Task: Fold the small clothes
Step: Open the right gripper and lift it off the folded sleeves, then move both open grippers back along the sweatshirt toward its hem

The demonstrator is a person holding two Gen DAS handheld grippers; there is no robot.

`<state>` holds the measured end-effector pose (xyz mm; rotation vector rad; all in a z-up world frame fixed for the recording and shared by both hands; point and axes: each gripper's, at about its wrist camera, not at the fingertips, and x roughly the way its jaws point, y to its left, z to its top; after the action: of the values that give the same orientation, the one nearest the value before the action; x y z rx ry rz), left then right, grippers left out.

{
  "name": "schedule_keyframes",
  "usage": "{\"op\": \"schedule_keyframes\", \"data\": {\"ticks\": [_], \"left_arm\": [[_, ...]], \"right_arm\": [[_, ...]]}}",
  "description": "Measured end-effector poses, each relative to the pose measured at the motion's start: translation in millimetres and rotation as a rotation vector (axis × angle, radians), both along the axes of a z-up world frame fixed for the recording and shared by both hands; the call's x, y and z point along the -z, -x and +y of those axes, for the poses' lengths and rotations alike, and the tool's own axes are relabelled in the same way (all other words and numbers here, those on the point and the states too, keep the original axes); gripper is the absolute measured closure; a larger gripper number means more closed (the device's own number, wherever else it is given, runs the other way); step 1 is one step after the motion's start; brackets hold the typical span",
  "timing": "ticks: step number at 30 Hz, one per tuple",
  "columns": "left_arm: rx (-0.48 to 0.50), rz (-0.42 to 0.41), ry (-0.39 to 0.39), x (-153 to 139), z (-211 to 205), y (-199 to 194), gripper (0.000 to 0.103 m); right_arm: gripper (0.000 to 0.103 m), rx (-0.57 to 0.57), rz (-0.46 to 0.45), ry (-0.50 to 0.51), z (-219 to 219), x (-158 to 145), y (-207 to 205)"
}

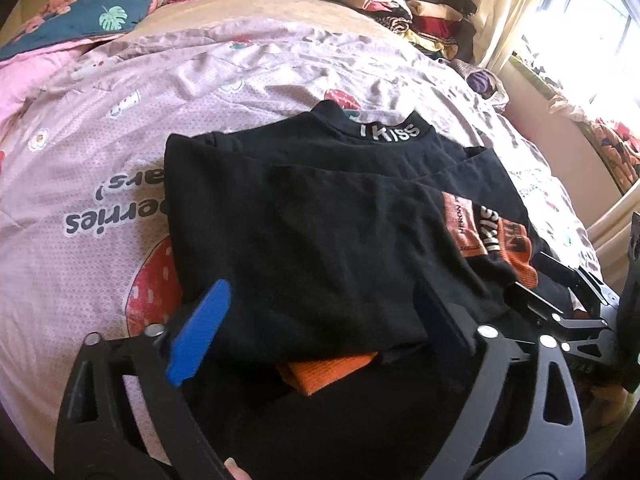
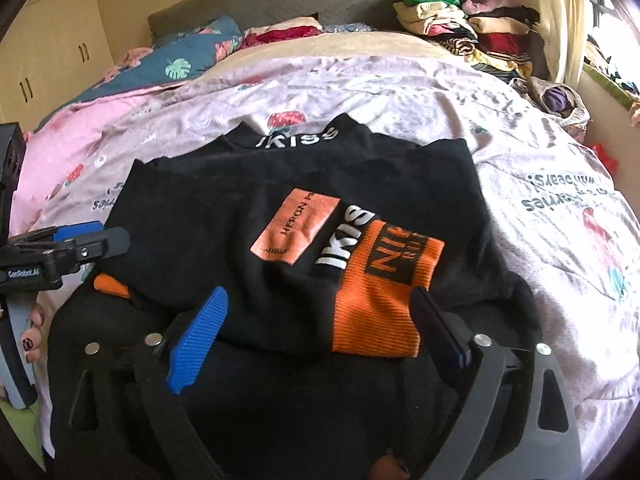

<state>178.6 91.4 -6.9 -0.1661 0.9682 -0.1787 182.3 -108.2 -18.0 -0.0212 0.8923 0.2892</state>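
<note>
A black top with "IKISS" on its collar (image 1: 320, 216) lies partly folded on the bed, both sleeves laid across its body. It also shows in the right wrist view (image 2: 224, 216). The orange cuff (image 2: 380, 300) of one sleeve lies on top; another orange cuff (image 1: 324, 372) peeks out underneath. My left gripper (image 1: 320, 332) is open, its blue finger (image 1: 200, 336) and dark finger on either side of the near edge of the fold. My right gripper (image 2: 320, 336) is open, straddling the near edge by the orange cuff. It appears at the right of the left view (image 1: 560, 300).
A pink strawberry-print duvet (image 1: 200, 92) covers the bed. A blue leaf-print pillow (image 2: 188, 64) lies at the far left. A pile of folded clothes (image 2: 468, 24) sits at the far right corner. A window and curtain (image 1: 560, 28) stand on the right.
</note>
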Motion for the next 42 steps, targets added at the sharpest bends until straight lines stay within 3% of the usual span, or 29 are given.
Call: {"op": "schedule_keyframes", "data": {"ticks": [16, 42], "left_arm": [[-0.025, -0.074, -0.051, -30, -5, 11, 0.010], [-0.016, -0.200, -0.022, -75, -16, 55, 0.010]], "right_arm": [[0.006, 0.037, -0.062, -0.006, -10, -23, 13], [0.006, 0.056, -0.149, -0.047, -44, -73, 64]]}}
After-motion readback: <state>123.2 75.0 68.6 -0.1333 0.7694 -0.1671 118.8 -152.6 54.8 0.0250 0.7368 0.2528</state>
